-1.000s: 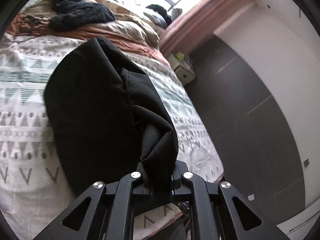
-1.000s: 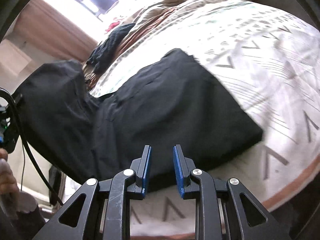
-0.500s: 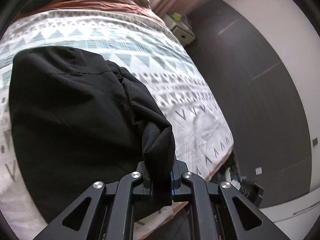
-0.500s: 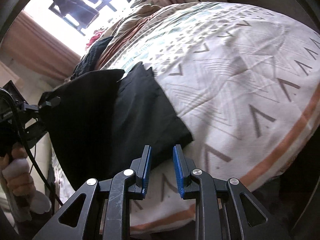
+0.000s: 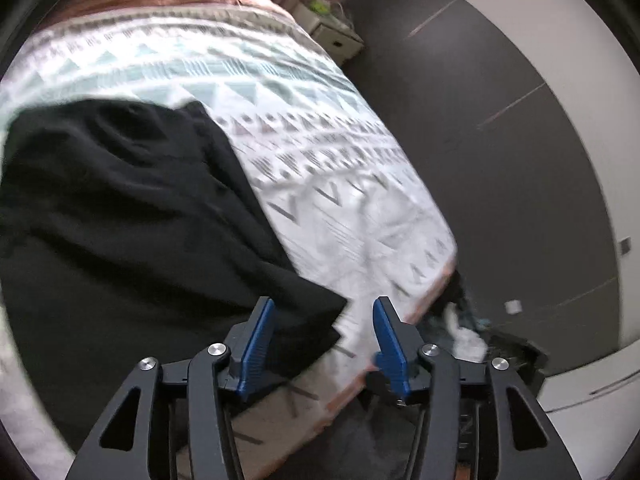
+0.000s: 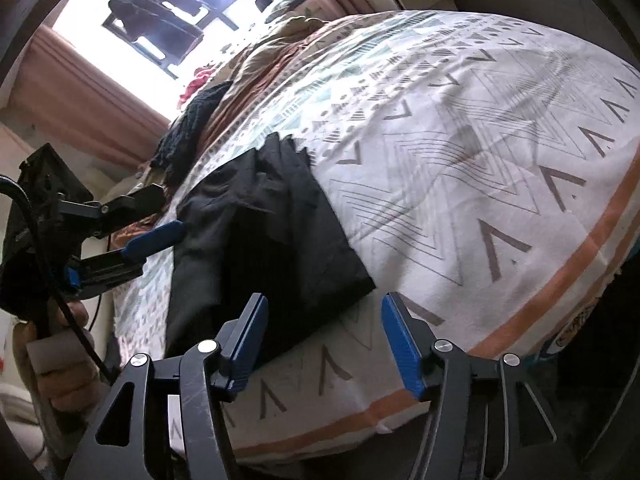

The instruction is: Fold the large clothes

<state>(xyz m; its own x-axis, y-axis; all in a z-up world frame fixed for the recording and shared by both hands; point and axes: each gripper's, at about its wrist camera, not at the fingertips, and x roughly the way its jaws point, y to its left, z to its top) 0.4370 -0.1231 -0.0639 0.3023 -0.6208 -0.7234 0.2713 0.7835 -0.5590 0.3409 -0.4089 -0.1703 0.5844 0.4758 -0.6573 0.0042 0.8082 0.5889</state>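
While both hand-held grippers hang open, the black garment (image 6: 264, 236) lies folded on the bed (image 6: 460, 160).

Nearest the lens, the left hand-held gripper (image 5: 322, 334) has its blue pads (image 5: 256, 338) spread wide with nothing between them, above the garment's near corner and the bed's orange-striped edge; the right hand-held gripper (image 6: 324, 338) is likewise spread and empty just off the garment's lower corner. Beyond them the black garment spreads across the patterned bedspread (image 5: 304, 128), near the bed's foot. Farther off, a dark knit item (image 6: 192, 128) and rumpled brown bedding (image 6: 260, 68) sit toward the window (image 6: 132, 24), with a small white cabinet (image 5: 332, 36) by the curtain.
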